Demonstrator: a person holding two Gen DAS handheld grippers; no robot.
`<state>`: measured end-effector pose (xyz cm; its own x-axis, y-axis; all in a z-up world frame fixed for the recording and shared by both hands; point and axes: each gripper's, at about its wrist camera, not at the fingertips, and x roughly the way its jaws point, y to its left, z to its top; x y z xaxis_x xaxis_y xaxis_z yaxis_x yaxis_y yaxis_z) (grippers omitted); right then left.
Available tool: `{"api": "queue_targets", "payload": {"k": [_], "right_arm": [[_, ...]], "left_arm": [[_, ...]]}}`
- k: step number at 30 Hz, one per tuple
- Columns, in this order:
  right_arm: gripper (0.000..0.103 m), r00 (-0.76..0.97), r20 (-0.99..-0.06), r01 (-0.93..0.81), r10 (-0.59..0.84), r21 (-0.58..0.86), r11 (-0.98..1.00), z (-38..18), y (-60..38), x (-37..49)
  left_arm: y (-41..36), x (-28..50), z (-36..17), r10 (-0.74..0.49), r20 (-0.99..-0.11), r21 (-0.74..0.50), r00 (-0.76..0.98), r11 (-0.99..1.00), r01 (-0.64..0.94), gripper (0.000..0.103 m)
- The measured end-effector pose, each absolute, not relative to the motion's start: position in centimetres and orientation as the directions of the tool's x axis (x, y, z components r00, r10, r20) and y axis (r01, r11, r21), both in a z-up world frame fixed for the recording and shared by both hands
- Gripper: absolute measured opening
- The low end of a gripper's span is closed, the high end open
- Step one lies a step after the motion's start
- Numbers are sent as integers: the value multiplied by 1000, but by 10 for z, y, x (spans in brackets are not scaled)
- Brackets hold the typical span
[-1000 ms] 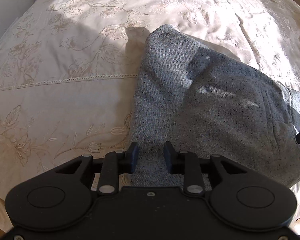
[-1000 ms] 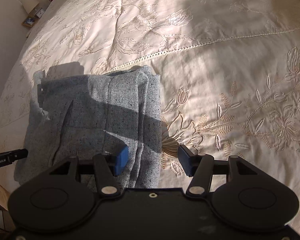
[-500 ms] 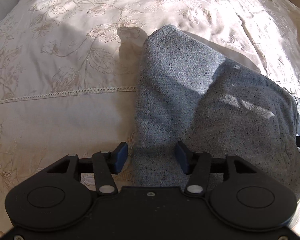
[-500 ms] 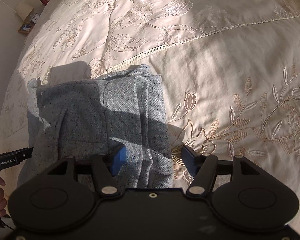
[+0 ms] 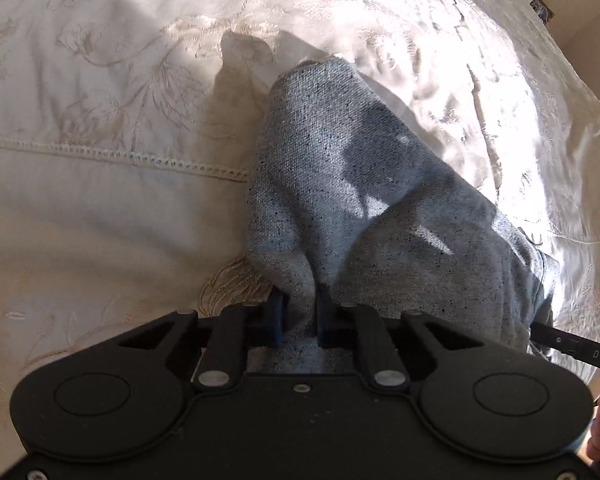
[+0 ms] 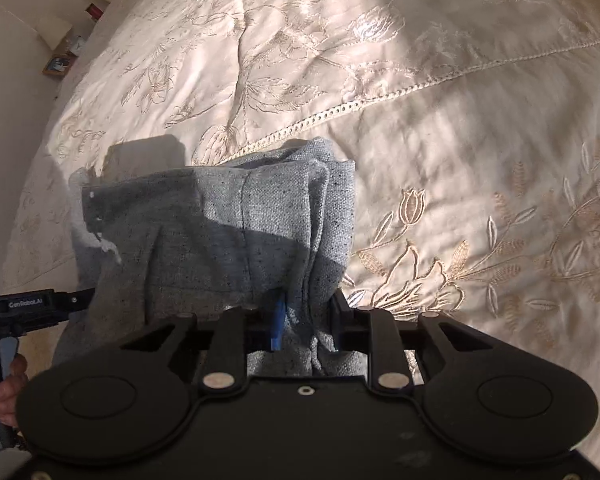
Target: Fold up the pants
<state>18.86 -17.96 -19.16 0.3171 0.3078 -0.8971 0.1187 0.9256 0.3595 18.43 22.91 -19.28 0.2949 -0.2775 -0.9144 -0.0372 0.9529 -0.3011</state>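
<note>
The grey pants (image 5: pixel 364 216) lie partly folded on the embroidered bedspread (image 5: pixel 100 208), a compact bundle stretching away from both tools. The left tool (image 5: pixel 300 312) has just been closing and now pinches the near left corner of the pants; the right tool (image 6: pixel 306 320) has likewise just been closing and clamps the stacked layers at the near right edge. With both near corners held, the bundle's far edge lies straight ahead, so the next fold likely carries the near edge forward over it.

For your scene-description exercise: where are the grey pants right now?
The grey pants lie folded on the embroidered cream bedspread, just below its lace seam in both wrist views, near edge pinched by the left gripper and right gripper.
</note>
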Motion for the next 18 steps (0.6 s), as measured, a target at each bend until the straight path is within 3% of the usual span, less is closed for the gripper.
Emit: {"api": "queue_targets", "payload": {"k": [3,7,18], "right_arm": [[13,350,-905,49,241,275,960,-167,-164,186],[12,415,-881,30,229,265,964,-135,-157,184],[12,550,-766,-144,334,306,941,-78,-85,255]], "left_arm": [[227,175,-167,-269,-893,-290,361,957,-3,11],[231,169,-133,-273,-858,-297,434,955,13,10],[290,220,-80,-105,-768,-175,632,983,-49,10]]}}
